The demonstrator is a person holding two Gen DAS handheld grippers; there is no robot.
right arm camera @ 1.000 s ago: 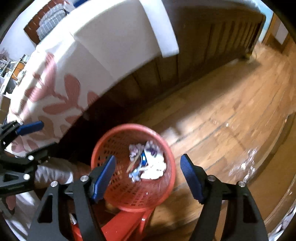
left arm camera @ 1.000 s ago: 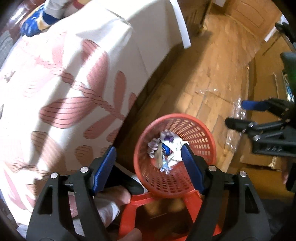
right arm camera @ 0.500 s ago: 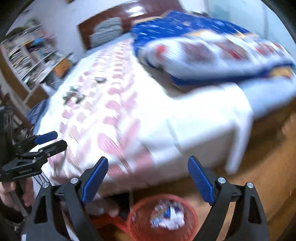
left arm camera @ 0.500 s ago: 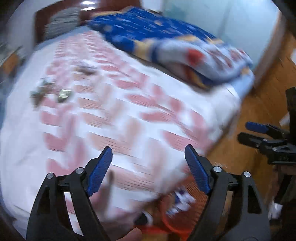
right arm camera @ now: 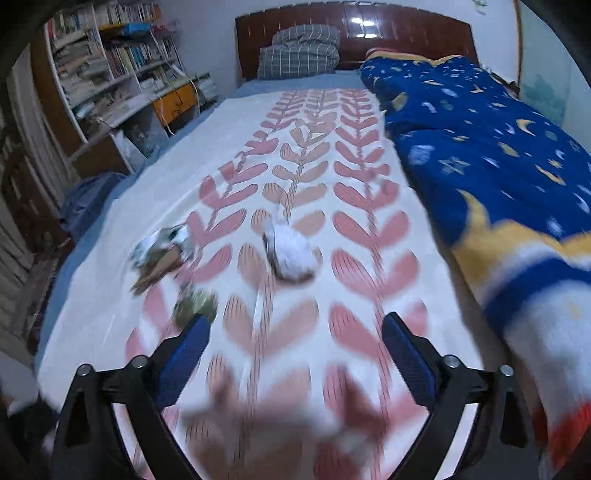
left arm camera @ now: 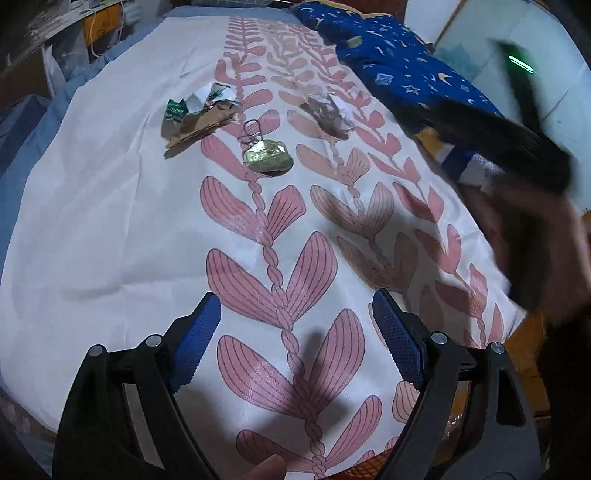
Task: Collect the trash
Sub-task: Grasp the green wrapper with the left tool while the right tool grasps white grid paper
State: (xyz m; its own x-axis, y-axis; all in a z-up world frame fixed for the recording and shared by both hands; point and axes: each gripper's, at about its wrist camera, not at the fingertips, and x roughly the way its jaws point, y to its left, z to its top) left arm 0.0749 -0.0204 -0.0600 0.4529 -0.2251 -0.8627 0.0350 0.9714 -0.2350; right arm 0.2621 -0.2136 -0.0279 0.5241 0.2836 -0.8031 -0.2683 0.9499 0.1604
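Observation:
Three pieces of trash lie on the white bedsheet with pink leaf print (left arm camera: 110,206): a crumpled green, white and brown wrapper (left arm camera: 195,114), a shiny olive foil packet (left arm camera: 267,158) and a crumpled white paper ball (left arm camera: 330,114). My left gripper (left arm camera: 295,332) is open and empty above the near part of the sheet, well short of them. In the right wrist view the wrapper (right arm camera: 159,254), foil packet (right arm camera: 195,306) and paper ball (right arm camera: 293,254) are blurred. My right gripper (right arm camera: 295,347) is open and empty, the foil packet just beyond its left fingertip.
A blue star-print blanket (right arm camera: 480,155) covers the right side of the bed. Pillows (right arm camera: 299,51) lie at the dark wooden headboard (right arm camera: 354,29). Bookshelves (right arm camera: 110,74) stand left of the bed. The orange basket's rim (left arm camera: 369,469) shows at the bottom of the left wrist view.
Both grippers have swung up from above the orange basket on the floor to face along the bed. The trash on the sheet is now closer. Both stay open.

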